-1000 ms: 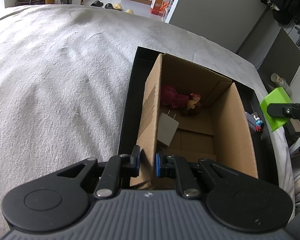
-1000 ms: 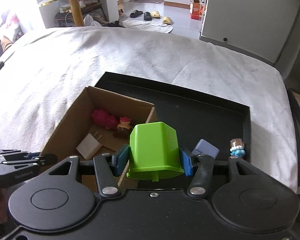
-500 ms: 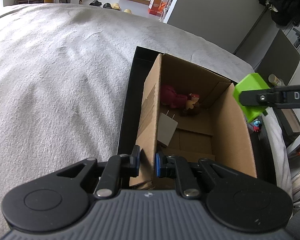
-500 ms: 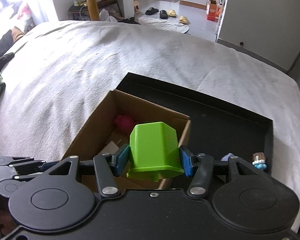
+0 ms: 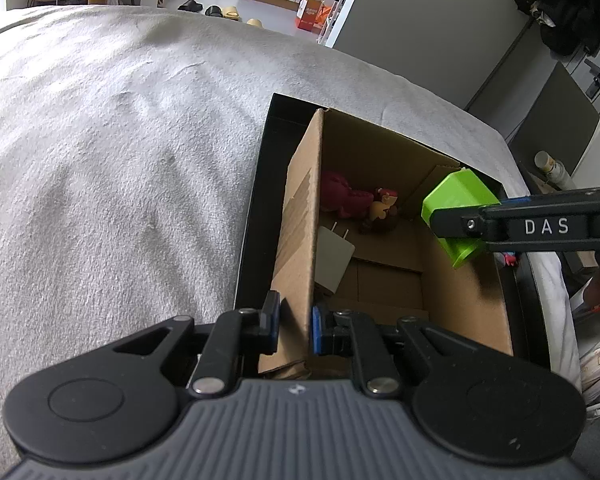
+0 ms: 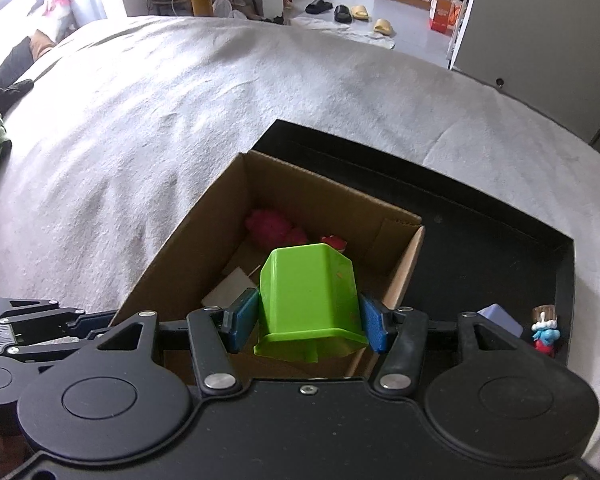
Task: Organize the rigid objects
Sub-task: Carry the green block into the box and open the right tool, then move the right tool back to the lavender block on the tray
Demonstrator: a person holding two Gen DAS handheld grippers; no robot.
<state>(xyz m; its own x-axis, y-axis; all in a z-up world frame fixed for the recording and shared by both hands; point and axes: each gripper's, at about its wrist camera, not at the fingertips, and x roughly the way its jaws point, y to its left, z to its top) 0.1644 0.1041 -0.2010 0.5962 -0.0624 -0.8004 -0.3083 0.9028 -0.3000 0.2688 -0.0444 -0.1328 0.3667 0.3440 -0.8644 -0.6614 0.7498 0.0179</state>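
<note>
Beyond your tray you have a grey blanket (image 6: 260,92) covering the bed, slippers (image 6: 342,11) on the far floor, an orange carton (image 6: 440,16), and perhaps dark clothing (image 5: 568,4) hanging right.

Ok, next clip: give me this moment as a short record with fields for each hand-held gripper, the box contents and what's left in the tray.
left hand-held gripper: shut on cardboard box wall
right hand-held gripper: shut on green cup, above the box
in box: pink toy, figurine, white charger
in black tray, outside box: lavender block, small blue figure
surface: grey blanket
</note>
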